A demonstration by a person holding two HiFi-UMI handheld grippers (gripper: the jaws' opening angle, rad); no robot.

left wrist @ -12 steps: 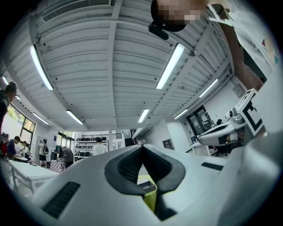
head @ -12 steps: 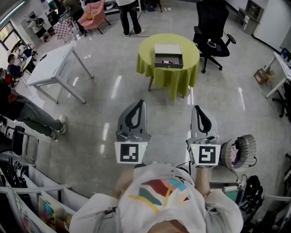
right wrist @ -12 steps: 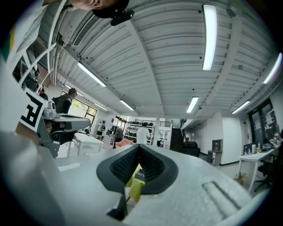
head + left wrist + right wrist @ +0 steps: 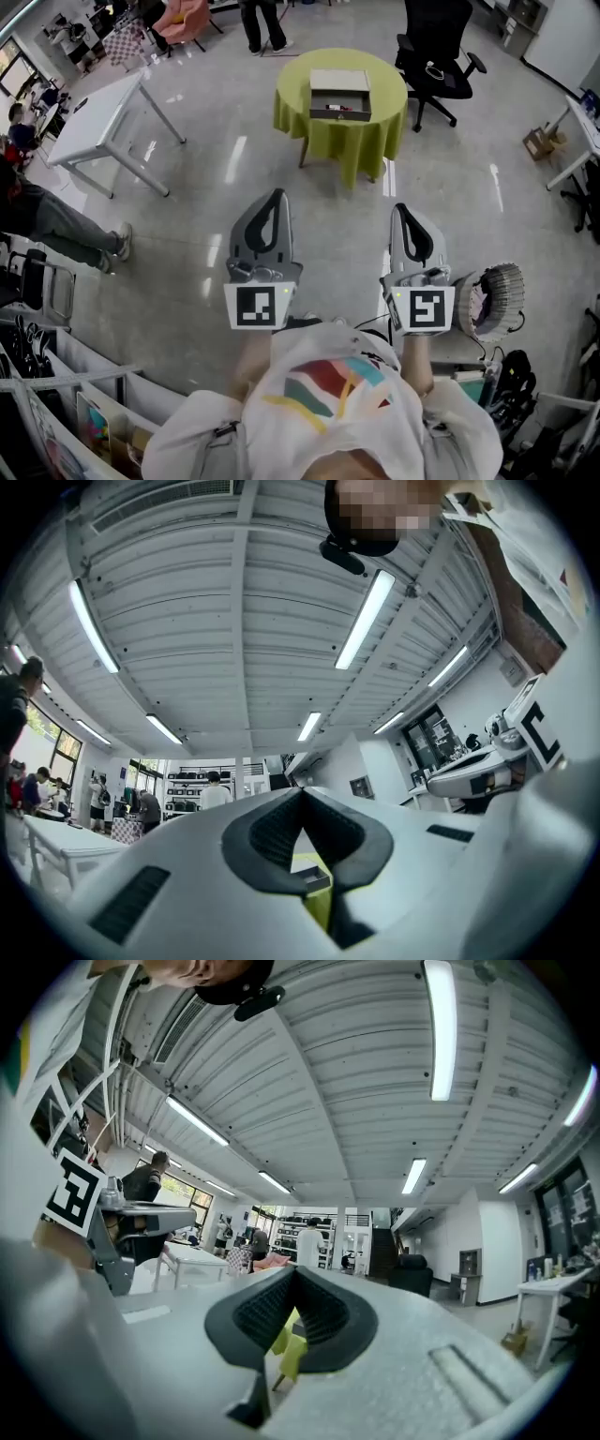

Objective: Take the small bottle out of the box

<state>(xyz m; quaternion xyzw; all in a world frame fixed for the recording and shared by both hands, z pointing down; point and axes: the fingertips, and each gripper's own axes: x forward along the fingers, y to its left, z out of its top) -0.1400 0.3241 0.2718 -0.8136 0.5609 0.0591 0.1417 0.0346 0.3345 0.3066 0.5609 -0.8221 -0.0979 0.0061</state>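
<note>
The small bottle (image 4: 335, 108) is only a dark, reddish speck in the head view, lying in the open tray of the box (image 4: 339, 82); its shape cannot be made out. The box sits on a round desk (image 4: 349, 141) draped in a yellow-green cloth, far ahead of the person across bare floor. A black office chair (image 4: 434, 58) stands just right of the desk, and a white folding table (image 4: 94, 117) stands well to its left.

Only the head view shows the box top and its contents. The left gripper view catches just a corner of the box and a strip of the cloth through the gap below the closed tips. The right gripper view shows a patch of the cloth there and no box. Both gripper views are mostly ceiling and strip lights.

The left tongs (image 4: 277, 193) and the right tongs (image 4: 403, 207) are held side by side close to the person's chest, well apart from the desk. Each pair is clenched, ribbed pads meeting at the tip, with nothing between them and touching nothing.
</note>
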